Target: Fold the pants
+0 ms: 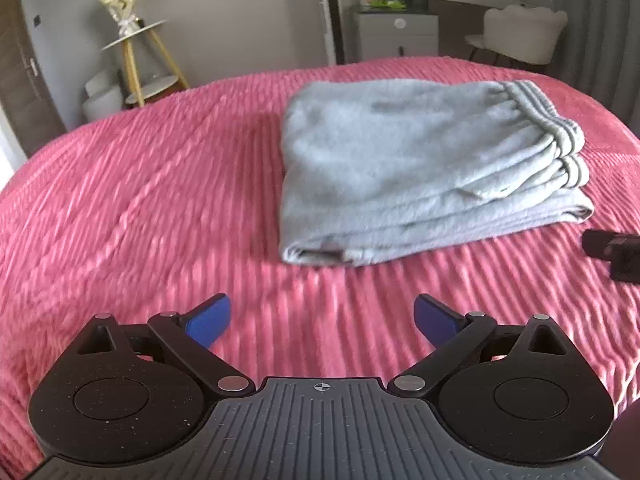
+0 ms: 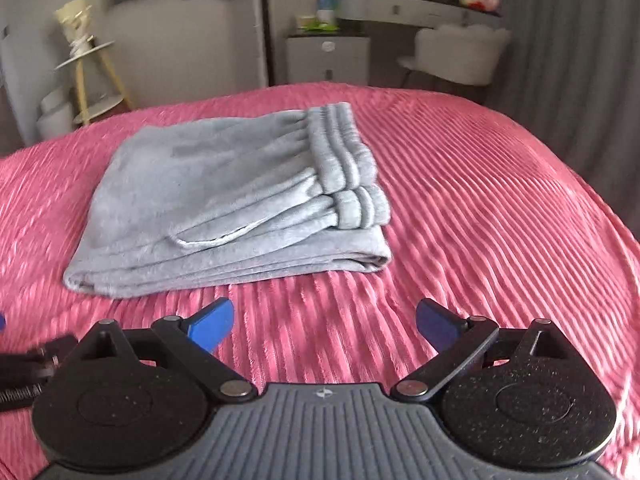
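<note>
Light grey fleece pants (image 1: 408, 168) lie folded in a thick stack on the pink ribbed bedspread (image 1: 140, 200), with the elastic waistband at the right end. In the left wrist view my left gripper (image 1: 322, 316) is open, blue pads wide apart, over bare bedspread in front of the pants and to their left. In the right wrist view the same pants (image 2: 224, 208) lie ahead and to the left of my right gripper (image 2: 324, 320), which is open and holds nothing. Part of the right gripper (image 1: 612, 254) shows at the right edge of the left wrist view.
Beyond the bed stand a yellow-legged side table (image 1: 136, 44) with a bouquet, a white cabinet (image 1: 396, 32), a pale chair (image 1: 516, 32) and a vanity shelf with bottles. A grey curtain (image 2: 572, 60) hangs at the right. The left gripper's body (image 2: 28, 360) shows at the right view's left edge.
</note>
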